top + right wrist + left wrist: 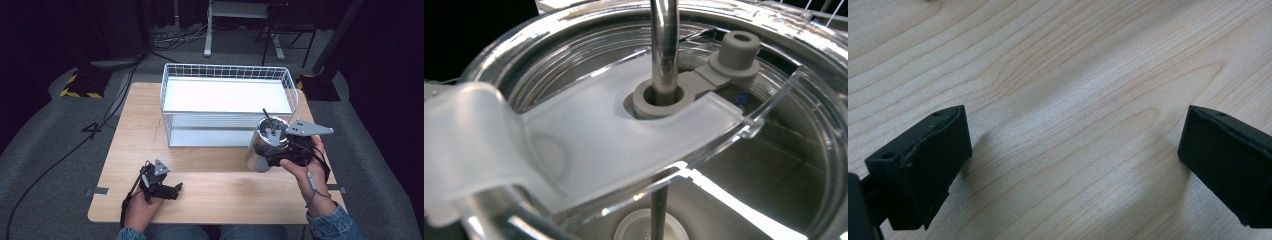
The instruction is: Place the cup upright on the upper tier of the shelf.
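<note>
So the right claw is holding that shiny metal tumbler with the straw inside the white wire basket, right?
Not quite. The high view shows the right claw holding the shiny metal tumbler with its straw in front of the white wire basket, above the wooden table, not inside it.

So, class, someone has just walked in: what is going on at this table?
A person at a wooden table holds a claw in each hand. The right claw grips a steel tumbler with a clear lid and a metal straw, held tilted off the table just in front of a white wire basket. The left claw rests low over bare wood near the front edge, its jaws open with nothing between them.
</note>
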`<move>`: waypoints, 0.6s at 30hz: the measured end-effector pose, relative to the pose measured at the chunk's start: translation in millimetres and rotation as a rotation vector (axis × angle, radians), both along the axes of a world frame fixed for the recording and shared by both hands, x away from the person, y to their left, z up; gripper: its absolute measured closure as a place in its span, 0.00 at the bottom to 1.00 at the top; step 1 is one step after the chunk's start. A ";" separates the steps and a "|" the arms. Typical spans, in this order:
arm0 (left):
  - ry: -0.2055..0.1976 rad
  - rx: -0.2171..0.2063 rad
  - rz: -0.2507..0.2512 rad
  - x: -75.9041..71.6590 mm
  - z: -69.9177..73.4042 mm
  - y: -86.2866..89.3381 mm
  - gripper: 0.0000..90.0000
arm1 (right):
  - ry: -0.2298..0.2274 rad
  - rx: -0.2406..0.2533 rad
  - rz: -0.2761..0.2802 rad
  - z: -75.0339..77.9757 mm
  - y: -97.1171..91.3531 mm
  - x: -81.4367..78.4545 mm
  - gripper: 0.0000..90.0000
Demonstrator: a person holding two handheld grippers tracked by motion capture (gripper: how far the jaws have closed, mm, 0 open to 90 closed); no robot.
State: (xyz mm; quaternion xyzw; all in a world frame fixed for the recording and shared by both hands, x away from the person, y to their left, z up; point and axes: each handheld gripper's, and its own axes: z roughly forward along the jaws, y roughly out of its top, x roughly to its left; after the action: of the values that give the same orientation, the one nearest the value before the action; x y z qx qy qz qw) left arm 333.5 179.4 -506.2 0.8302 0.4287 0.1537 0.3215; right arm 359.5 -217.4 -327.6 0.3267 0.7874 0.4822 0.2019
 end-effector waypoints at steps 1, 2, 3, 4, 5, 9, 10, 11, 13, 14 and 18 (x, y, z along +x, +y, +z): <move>0.000 0.000 0.000 0.0 0.0 0.0 0.01 | -0.003 -0.001 -0.001 2.5 0.1 0.4 0.04; 0.000 0.000 0.000 0.0 0.0 0.0 0.01 | -0.006 0.000 -0.002 5.0 0.2 0.9 0.04; 0.000 0.000 0.000 0.0 0.0 0.0 0.01 | -0.006 0.001 -0.002 7.4 0.3 1.3 0.04; 0.000 0.000 0.000 0.0 0.0 0.0 0.01 | -0.008 0.003 -0.002 9.8 0.3 1.9 0.04; 0.000 0.000 0.000 0.0 0.0 0.0 0.01 | -0.010 0.005 0.000 12.2 0.3 2.5 0.04; 0.000 0.000 0.000 0.0 0.0 0.0 0.01 | -0.024 0.013 -0.007 21.8 1.3 5.1 0.04; 0.000 0.000 0.000 0.0 0.0 0.0 0.01 | -0.024 0.013 -0.007 21.8 1.3 5.1 0.04; 0.000 0.000 0.000 0.0 0.0 0.0 0.01 | -0.029 0.014 -0.008 25.1 1.5 6.1 0.04; 0.000 0.000 0.000 0.0 0.0 0.0 0.01 | -0.041 0.017 -0.008 32.2 2.2 7.9 0.04; 0.000 0.000 0.000 0.0 0.0 0.0 0.01 | -0.046 0.018 -0.009 34.8 2.4 8.7 0.04; 0.001 0.000 -0.001 0.0 0.0 0.0 0.01 | -0.059 0.025 -0.013 45.5 3.1 12.1 0.04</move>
State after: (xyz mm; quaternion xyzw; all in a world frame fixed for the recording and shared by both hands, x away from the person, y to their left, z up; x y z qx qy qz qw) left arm 333.6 179.5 -506.2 0.8303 0.4286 0.1533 0.3215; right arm 371.6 -214.4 -282.1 0.3199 0.7730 0.5000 0.2239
